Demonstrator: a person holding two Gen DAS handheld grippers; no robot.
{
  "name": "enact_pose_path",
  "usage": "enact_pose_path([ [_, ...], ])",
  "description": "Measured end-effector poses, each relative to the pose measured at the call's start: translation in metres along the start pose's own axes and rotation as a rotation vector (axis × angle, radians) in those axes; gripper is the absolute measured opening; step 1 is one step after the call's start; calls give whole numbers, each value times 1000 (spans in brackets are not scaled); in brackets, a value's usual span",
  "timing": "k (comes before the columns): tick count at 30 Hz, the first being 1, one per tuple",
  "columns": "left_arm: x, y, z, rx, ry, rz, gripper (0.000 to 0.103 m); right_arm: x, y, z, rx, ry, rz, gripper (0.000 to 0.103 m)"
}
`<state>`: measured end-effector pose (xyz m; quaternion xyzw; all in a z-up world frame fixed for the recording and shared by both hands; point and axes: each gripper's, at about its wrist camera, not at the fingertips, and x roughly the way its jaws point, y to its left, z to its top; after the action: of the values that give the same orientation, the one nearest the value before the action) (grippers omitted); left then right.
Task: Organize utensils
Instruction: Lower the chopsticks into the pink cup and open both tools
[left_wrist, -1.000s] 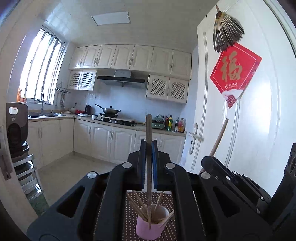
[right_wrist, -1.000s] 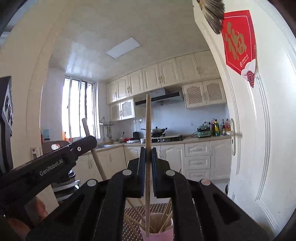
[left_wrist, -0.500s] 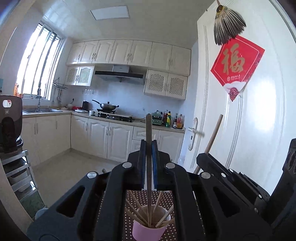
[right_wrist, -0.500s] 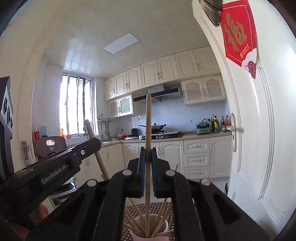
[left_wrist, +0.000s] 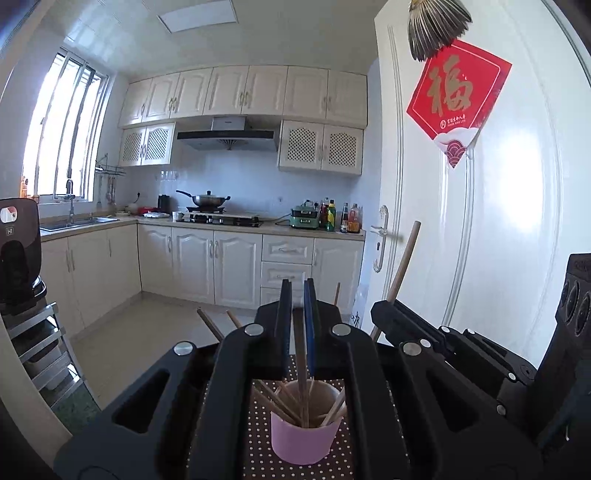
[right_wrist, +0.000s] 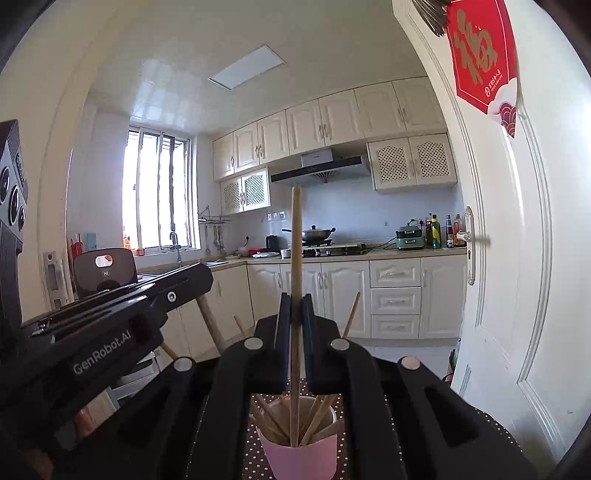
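Observation:
A pink cup holding several wooden chopsticks stands on a brown dotted mat; it also shows in the right wrist view. My left gripper is open right above the cup. A chopstick stands loose between its jaws with its tip in the cup. My right gripper is shut on an upright chopstick whose lower end reaches into the cup. The right gripper shows in the left wrist view, holding its chopstick.
A white door with a red decoration stands close on the right. Kitchen cabinets and a counter lie beyond. A black appliance on a rack is at the left.
My left gripper has opened and its chopstick has dropped down into the cup. Both grippers have lowered toward the cup. My right gripper still holds its chopstick.

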<state>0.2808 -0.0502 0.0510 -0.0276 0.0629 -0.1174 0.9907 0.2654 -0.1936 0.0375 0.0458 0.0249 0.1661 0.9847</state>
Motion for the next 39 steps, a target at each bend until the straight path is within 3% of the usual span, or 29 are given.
enact_pose_path([
  [6,0,3,2,-5,30,10,12,-1,1,-3,-5,25,-4,5],
  [8,-1,4,2,-8,41,20,30,-2,1,-3,-3,32,-1,5],
  [9,-1,5,2,-11,41,24,51,-2,2,-2,-4,36,0,5],
  [14,-6,5,2,-13,45,40,52,-4,3,-3,-5,49,-4,5],
  [22,-16,8,7,-12,57,63,64,-9,7,4,-10,76,-3,6],
  [29,-32,12,9,-23,72,75,65,-24,11,7,-7,82,-8,8],
  [39,-59,11,-16,-15,167,110,68,-48,22,0,-11,149,10,17],
])
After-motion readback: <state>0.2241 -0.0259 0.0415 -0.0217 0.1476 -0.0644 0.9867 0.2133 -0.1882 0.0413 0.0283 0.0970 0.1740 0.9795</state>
